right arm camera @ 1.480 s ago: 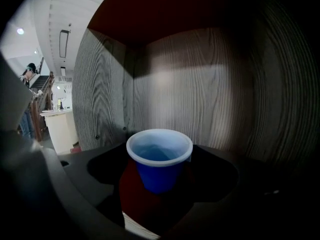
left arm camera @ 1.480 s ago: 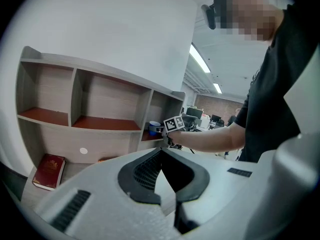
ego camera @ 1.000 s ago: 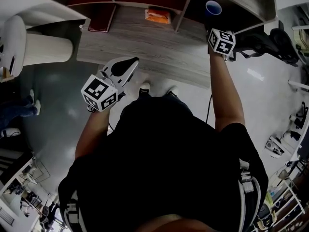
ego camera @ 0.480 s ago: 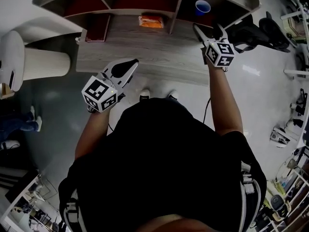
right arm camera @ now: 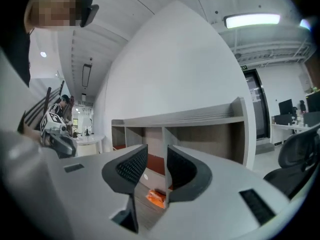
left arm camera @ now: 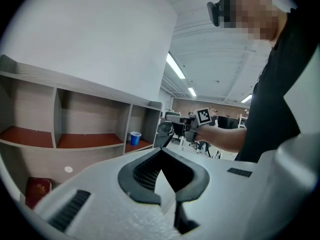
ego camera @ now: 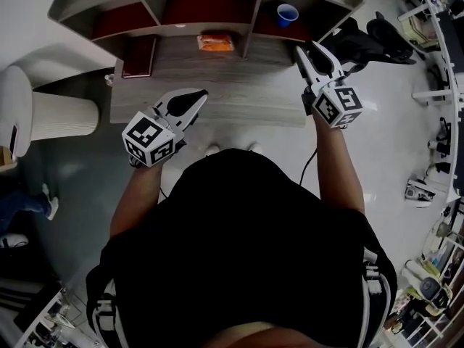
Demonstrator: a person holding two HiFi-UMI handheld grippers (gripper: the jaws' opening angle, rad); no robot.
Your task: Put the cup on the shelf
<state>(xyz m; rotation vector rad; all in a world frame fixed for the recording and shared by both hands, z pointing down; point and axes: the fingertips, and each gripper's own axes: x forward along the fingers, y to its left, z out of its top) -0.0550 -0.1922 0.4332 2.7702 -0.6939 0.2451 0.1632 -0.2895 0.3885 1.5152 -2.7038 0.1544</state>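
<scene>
1. Task status: the blue cup (ego camera: 287,14) stands upright in the right-hand compartment of the shelf (ego camera: 251,20), with nothing touching it. Judged placed; only clearing away from the shelf seems left.
2. Right gripper (ego camera: 308,48): in front of the shelf's right end, apart from the cup. Its jaws have just been closing and now stand a narrow gap apart with nothing between them.
3. Left gripper (ego camera: 201,93): well in front of the shelf's middle, jaw tips pressed together, carrying nothing.
4. Shelf contents: the left and middle compartments show bare red-brown floors. The right one holds only the cup.
5. On the wood surface (ego camera: 239,85) just below the shelf: an orange packet (ego camera: 216,43) under the middle compartment and a red book (ego camera: 138,47) under the left one. Neither is involved.
</scene>
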